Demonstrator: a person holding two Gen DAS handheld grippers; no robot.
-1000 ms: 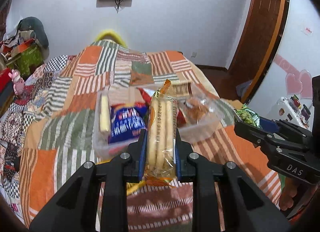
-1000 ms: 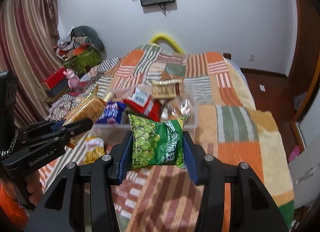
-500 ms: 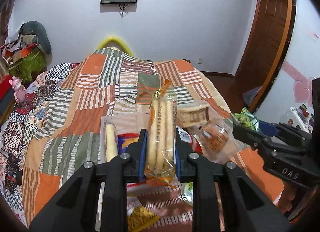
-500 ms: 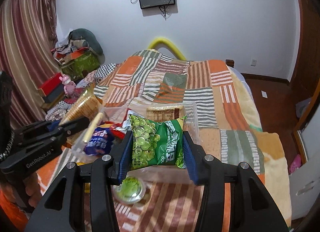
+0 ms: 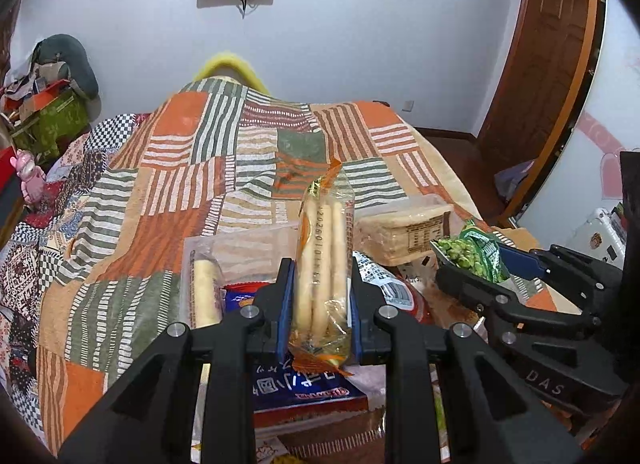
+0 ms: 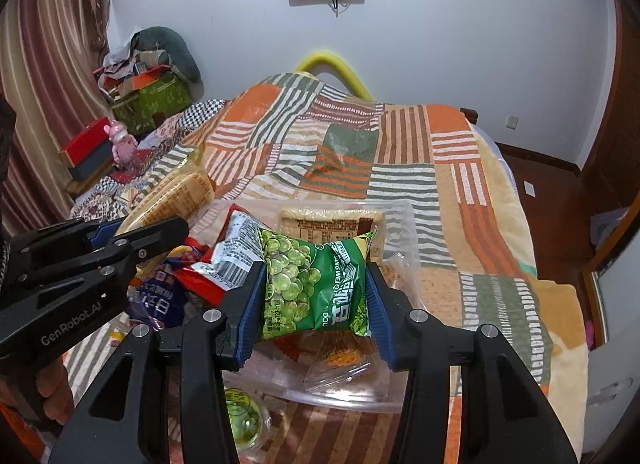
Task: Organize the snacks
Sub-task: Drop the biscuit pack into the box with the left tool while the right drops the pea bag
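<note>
Nearest, the left gripper (image 5: 320,304) has its jaws closed on a clear packet of breadsticks (image 5: 323,260), held upright above a blue snack bag (image 5: 308,388); the right gripper (image 6: 316,300) is clamped on a green pea packet (image 6: 316,284) over the clear plastic tub (image 6: 404,224). Farther in the tub lie a red-and-silver packet (image 6: 224,260) and a wafer pack (image 6: 328,224), all upon the patchwork blanket (image 6: 360,152) on the bed.

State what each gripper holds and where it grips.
Left gripper: clear orange-trimmed packet of pale biscuit sticks, clamped by its lower sides. Right gripper: green pea snack bag, pinched across its middle.
</note>
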